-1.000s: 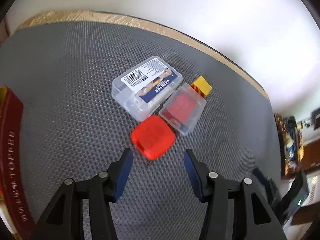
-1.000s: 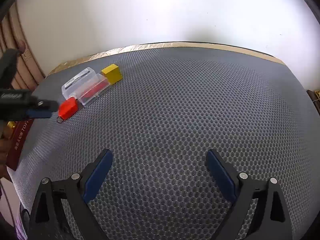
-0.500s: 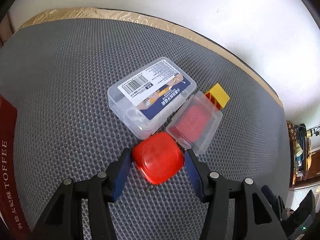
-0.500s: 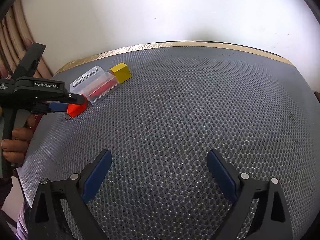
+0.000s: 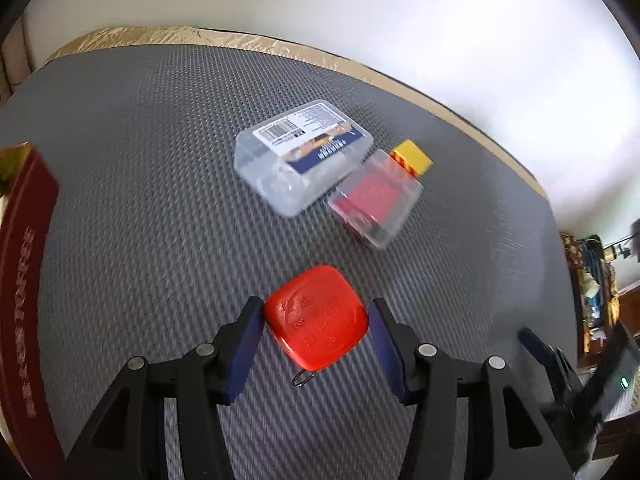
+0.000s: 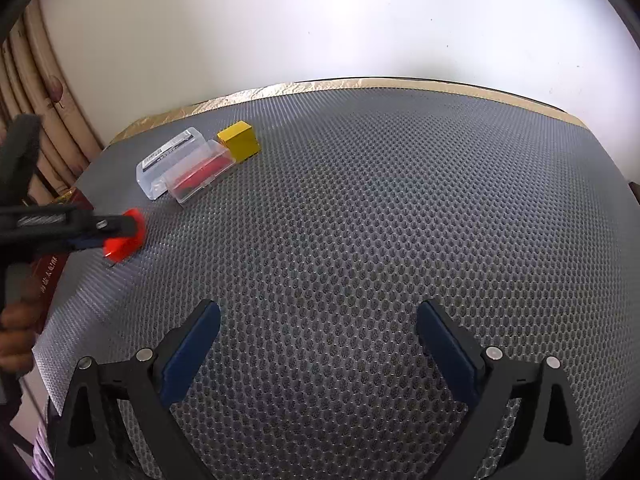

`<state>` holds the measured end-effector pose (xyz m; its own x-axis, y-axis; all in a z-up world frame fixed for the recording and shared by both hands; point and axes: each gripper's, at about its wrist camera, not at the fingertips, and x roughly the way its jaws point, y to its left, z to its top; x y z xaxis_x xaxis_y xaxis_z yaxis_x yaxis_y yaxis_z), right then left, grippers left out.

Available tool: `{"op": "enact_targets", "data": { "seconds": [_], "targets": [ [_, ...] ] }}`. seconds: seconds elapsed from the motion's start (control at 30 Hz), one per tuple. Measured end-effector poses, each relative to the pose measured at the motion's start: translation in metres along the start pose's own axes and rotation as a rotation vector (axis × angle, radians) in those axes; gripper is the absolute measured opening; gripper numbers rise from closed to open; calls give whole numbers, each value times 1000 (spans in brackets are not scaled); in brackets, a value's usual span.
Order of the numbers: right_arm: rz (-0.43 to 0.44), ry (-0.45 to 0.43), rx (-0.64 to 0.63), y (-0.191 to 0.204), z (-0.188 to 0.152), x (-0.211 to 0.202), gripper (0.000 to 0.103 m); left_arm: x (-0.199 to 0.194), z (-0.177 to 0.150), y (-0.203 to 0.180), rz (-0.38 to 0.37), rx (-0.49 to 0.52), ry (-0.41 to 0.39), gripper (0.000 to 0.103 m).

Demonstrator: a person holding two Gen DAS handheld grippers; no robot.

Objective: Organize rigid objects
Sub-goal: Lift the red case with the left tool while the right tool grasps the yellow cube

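- Right gripper (image 6: 318, 344): jaws wide apart, bare grey mat (image 6: 400, 220) ahead and to its right.
- Far left of mat: clear case (image 6: 168, 160), red-filled case (image 6: 200, 176) and yellow block (image 6: 239, 145) clustered, touching.
- Left edge: maroon box (image 5: 24, 300) beside the left gripper (image 5: 316, 326).
- Open mat between cluster and box.

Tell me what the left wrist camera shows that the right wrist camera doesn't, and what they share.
Only the left wrist view shows the embossed top of the red case, its wire ring, and the label on the clear box.

Only the right wrist view shows the open right gripper, a curtain, and the person's hand.

Both show the left gripper around the red case, the clear box, the small box with red contents, the yellow block and the grey mat.
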<state>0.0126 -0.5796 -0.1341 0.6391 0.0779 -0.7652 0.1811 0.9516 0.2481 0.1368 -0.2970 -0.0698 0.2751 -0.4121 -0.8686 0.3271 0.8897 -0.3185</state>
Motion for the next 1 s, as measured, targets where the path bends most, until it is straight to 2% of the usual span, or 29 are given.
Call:
{"op": "enact_targets", "data": {
  "seconds": [0.2,0.27,0.3,0.37,0.47,0.57,0.67,0.87,0.93,1.0],
  "targets": [
    [-2,11,10,-2,4,4,99,-42,-11,14,-36,-4,-29,55],
    [40,7,37,-4,10,2,99,-53,-14,14,-46,-15,-46,55],
    [85,-7,46,-4,18,-1,99,-60,-17,13,-51,-16,-50,55],
    [111,-14,15,4,38,-2,99,-72,-22,17,-54,-26,-56,55],
    [162,-33,-81,27,82,8,97,-81,-25,20,-74,-42,-62,55],
    [212,3,-153,47,115,33,82,-96,-30,33,-74,-54,-73,55],
    [240,52,-178,56,137,60,81,-106,-33,44,-69,-69,-79,55],
    [279,109,-160,58,154,95,80,-117,-29,60,-55,-103,-99,55],
    [277,137,-169,58,158,109,73,-119,-27,63,-50,-107,-98,55],
    [237,175,-166,55,159,122,55,-120,-26,66,-53,-117,-94,55]
  ]
}}
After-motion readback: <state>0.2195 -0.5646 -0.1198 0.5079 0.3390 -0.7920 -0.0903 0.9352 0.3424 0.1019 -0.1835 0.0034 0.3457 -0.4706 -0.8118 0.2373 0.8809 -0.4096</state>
